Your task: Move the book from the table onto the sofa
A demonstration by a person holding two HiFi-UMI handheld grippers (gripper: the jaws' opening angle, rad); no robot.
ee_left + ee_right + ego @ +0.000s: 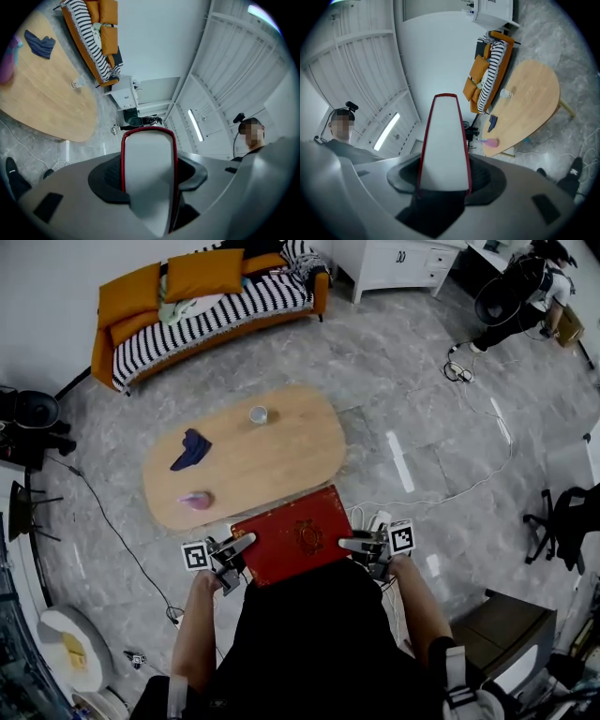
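1. The red book [295, 535] is held flat in the air in front of the person's body, at the near edge of the oval wooden tabletop [281, 451]. From the head view its far corner overlaps that edge; it is not lying on the wood.
2. The left gripper [246, 543] has its fingers closed on the book's left edge. In the left gripper view the pale page block with its red cover rim fills the gap between them.
3. The right gripper [350, 543] grips the book's right edge the same way, with the page edge clamped between its fingers in the right gripper view.
4. The two grippers face each other across the book, each with its marker cube on the outer side.
5. On the tabletop there is a small clear cup [258, 415] toward the far side. A crumpled dark blue cloth [190, 449] lies at the left, and a pink object [196, 500] sits near the left near edge. All are well apart from the book.
6. The orange sofa [101, 357] stands against the far left wall, well beyond the tabletop. It is draped with a black-and-white striped throw [225, 307] and carries orange cushions [204, 271].
7. A white cabinet [398, 263] stands to the right of the sofa. Cables [469, 381] trail over the grey marble floor at the right.
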